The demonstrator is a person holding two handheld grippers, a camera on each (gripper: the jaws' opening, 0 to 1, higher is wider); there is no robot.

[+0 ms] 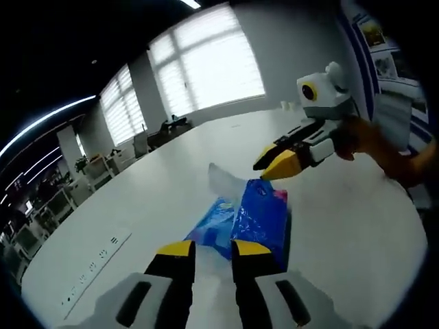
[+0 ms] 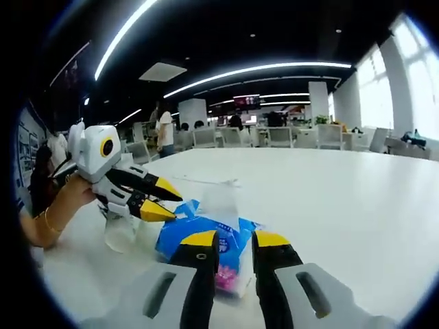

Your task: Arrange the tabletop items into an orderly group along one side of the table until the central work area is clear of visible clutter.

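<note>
blue tissue pack (image 1: 257,219) lies mid-frame on white worktop (image 1: 158,192). left tongs (image 1: 214,248) just before it, narrow gap, holding nothing. right tongs (image 2: 231,240) same, touching pack (image 2: 206,236).

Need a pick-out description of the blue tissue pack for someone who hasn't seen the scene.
Start at the big white table in the open office. Near its edge, where both grippers meet, lies the blue tissue pack, with a white tissue sticking up from its top. The clear plastic item beside it is colourless; the pack is bright blue with a pink patch.
</note>
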